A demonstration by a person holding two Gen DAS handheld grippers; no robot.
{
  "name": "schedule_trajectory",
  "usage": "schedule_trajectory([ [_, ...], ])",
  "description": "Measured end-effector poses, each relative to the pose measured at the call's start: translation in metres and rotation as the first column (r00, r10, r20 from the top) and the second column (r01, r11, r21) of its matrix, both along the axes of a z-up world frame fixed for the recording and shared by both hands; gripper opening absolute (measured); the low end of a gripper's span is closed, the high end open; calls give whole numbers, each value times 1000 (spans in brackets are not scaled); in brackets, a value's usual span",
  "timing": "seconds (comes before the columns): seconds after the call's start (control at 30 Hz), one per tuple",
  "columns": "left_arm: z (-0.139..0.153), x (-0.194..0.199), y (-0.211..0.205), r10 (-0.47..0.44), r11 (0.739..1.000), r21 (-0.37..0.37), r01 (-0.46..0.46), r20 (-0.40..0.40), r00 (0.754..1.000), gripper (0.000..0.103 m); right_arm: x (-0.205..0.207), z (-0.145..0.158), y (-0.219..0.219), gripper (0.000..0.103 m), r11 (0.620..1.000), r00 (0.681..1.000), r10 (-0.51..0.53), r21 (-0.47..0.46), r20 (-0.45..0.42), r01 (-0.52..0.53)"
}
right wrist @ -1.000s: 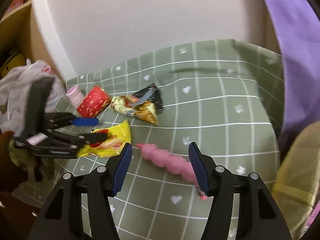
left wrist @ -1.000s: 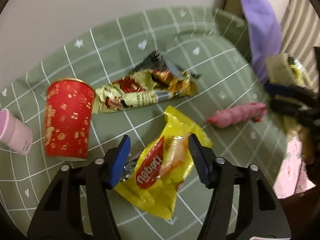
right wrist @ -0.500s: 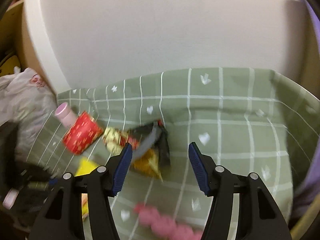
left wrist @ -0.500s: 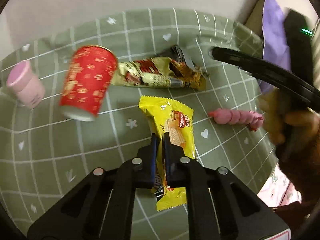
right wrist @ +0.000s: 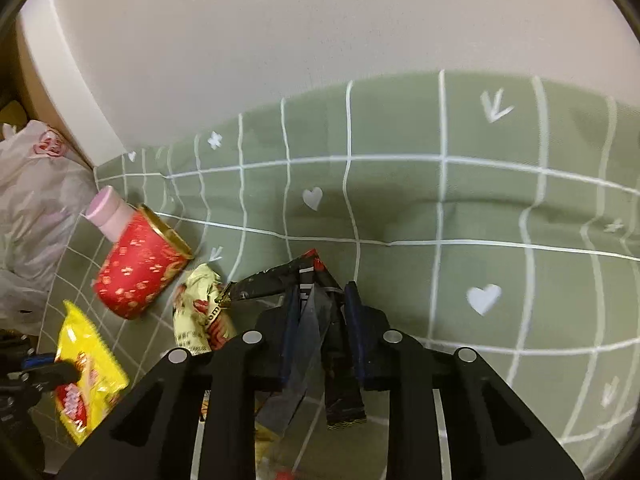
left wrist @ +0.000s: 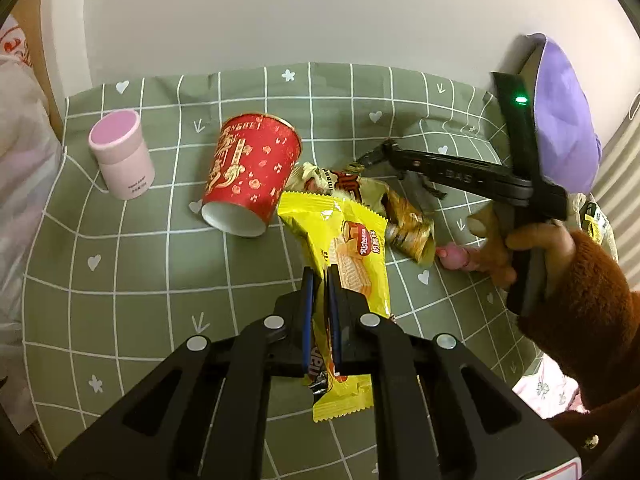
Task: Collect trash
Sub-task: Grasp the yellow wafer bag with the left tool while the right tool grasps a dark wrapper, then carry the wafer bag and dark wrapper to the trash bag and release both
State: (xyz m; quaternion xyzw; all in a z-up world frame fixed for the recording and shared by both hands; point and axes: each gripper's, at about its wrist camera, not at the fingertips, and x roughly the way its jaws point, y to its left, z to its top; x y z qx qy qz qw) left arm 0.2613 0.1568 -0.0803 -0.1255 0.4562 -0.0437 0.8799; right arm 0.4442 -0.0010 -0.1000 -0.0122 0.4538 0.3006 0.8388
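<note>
My left gripper (left wrist: 319, 276) is shut on a yellow wafer packet (left wrist: 352, 236), which hangs from it just above the green checked cloth (left wrist: 160, 280). My right gripper (right wrist: 322, 292) reaches over a crumpled black and grey wrapper (right wrist: 316, 316). Its jaws are closing with the wrapper between them, and a gap still shows beside the pads. A cream and gold wrapper (right wrist: 200, 308) lies just left of it. In the left wrist view the right gripper (left wrist: 376, 156) comes in from the right, held by a hand in a brown sleeve (left wrist: 580, 292).
A red paper cup (left wrist: 250, 176) lies on its side beside a standing pink canister (left wrist: 122, 154). A pink twisted piece (left wrist: 454, 256) lies by the hand. A white plastic bag (right wrist: 36, 200) sits off the cloth's left edge, a purple cloth (left wrist: 560, 112) at the right.
My left gripper closed on the yellow packet and lifted it off the cloth. My right gripper left the pink piece, moved over the black wrapper, and its jaws narrowed.
</note>
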Motion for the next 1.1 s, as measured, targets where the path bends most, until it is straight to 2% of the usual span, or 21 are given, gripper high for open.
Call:
schedule_trajectory([
  [0.23,13,0,-9,-18,999,39,16,52,998,7,-34,46,-40,22,997,995,-56,55,82,52],
  [0.33,21,-2,-11,-21,997,71,16,79,997,7,-50,64,-52,22,996,989,-78,48,126,72],
  [0.4,30,-2,-5,-7,999,52,2,106,994,7,-63,79,-63,22,996,984,-84,40,160,78],
  [0.57,69,1,23,67,997,15,-71,200,977,7,-90,109,-94,22,992,964,-125,27,236,122],
  [0.7,107,8,34,88,995,28,-100,287,954,7,-105,127,-116,22,983,945,-182,47,272,176],
  [0.9,155,20,6,-4,997,67,-25,394,919,7,-129,155,-151,22,966,908,-256,62,332,249],
  [1.07,175,33,-49,-150,988,94,121,439,886,7,-151,173,-185,22,941,865,-330,63,377,332],
  [1.1,179,36,-66,-192,981,100,164,450,872,7,-158,178,-194,22,934,853,-348,63,389,353],
])
